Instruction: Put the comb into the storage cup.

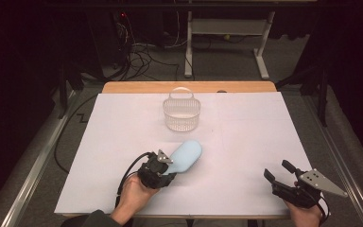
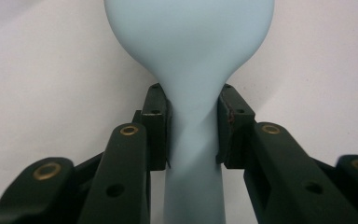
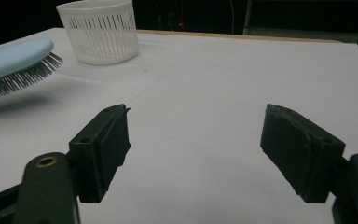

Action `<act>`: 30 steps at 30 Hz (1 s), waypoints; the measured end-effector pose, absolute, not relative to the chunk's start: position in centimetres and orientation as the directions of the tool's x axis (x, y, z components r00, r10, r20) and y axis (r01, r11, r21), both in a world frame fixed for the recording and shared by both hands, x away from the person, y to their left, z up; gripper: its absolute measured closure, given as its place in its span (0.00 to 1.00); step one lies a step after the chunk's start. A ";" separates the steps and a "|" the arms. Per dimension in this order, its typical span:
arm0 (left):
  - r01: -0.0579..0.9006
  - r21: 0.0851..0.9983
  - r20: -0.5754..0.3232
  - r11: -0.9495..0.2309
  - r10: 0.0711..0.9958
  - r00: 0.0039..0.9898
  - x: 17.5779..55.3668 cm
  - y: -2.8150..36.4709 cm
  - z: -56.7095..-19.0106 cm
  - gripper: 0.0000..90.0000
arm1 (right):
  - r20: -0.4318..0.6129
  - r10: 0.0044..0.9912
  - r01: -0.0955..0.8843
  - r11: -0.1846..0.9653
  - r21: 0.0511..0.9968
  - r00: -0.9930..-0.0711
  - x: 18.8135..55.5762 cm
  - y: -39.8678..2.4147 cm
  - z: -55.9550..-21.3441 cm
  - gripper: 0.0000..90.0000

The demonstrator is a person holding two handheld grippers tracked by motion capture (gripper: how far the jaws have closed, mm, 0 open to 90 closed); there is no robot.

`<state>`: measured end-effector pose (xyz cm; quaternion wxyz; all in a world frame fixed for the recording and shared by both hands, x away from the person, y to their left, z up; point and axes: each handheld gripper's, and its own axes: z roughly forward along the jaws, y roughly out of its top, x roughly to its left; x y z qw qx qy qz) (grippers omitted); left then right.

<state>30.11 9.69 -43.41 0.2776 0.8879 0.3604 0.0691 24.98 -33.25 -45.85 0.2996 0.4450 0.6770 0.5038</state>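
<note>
Pale-blue hairbrush point(image 1: 186, 155), dark bristles down, handle clamped in left gripper point(image 2: 193, 123) fingers; right gripper point(image 3: 196, 154) fingers wide, empty.

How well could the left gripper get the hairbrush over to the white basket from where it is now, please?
Probably well: the left gripper clamps the hairbrush by its neck, and bare table lies between it and the basket.

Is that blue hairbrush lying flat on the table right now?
No. The hairbrush hangs above the table, bristles down, with its shadow showing underneath.

Overhead and right claw cameras share basket point(image 1: 182, 113).
</note>
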 end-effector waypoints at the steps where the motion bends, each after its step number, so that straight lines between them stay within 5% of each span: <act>1: 0.601 0.545 -0.081 -0.585 0.677 0.732 30.1 9.9 -43.3 0.77 | 0.042 0.905 0.300 0.096 0.949 -0.424 25.0 -33.2 -45.8 0.27; 30: 0.553 0.639 -0.079 -0.534 0.669 0.739 26.9 13.6 -42.5 0.77 | 0.078 0.813 0.262 0.093 0.961 -0.577 24.6 -27.6 -44.6 0.20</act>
